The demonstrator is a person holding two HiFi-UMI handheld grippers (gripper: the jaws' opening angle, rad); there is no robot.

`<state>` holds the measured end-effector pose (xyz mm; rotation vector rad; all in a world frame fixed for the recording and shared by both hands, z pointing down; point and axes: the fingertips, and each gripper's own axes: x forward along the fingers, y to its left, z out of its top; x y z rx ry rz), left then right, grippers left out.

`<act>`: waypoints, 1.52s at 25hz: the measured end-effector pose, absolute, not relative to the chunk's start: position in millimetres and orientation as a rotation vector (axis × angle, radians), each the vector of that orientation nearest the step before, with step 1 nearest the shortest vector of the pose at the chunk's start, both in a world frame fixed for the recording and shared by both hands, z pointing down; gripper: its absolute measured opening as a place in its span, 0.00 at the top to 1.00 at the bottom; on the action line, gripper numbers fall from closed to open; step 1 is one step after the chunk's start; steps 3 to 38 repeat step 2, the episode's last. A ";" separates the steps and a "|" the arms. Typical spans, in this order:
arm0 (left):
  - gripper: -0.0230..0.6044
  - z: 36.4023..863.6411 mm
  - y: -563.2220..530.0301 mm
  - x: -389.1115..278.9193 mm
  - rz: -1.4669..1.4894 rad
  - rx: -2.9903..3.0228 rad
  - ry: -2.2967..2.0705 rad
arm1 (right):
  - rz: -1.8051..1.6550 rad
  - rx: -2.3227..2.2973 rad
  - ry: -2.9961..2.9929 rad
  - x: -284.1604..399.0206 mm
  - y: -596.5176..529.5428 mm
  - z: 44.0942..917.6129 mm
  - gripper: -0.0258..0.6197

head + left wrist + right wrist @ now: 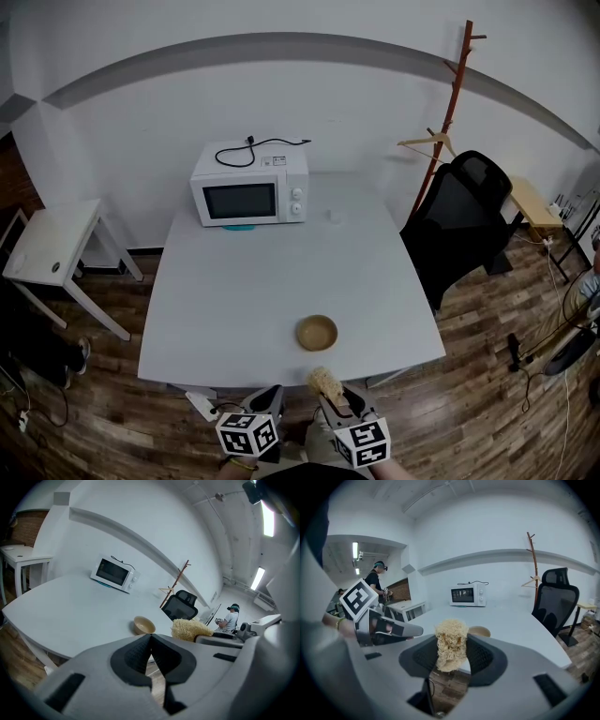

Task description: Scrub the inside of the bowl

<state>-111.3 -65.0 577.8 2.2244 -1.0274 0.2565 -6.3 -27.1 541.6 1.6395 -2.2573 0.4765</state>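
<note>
"Where's the wooden bowl (pixel 317 332)?"

"Near the table's (pixel 234 281) front edge. Your right tongs (pixel 452 654) clamp the loofah scrubber (pixel 451 637); your left tongs (pixel 150 641) are closed, empty. Brace it while scrubbing."

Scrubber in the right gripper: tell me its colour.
The scrubber is pale straw yellow, fibrous and tangled; it shows best in the right gripper view.

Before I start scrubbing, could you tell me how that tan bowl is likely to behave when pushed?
The bowl looks small and shallow, so probably light. It sits loose on the smooth white table, so it will likely slide rather than tip. The left gripper is shut and empty, free to steady it.
</note>
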 end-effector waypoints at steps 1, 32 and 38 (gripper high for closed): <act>0.93 578.0 -64.5 -113.9 0.254 2.222 -1.030 | 0.472 1.634 -2.260 -8.9 -26.5 541.4 0.69; 0.93 578.1 -63.9 -116.4 0.252 2.219 -1.032 | 0.467 1.629 -2.263 -11.5 -25.8 541.1 0.69; 0.93 578.1 -63.9 -116.4 0.252 2.219 -1.032 | 0.467 1.629 -2.263 -11.5 -25.8 541.1 0.69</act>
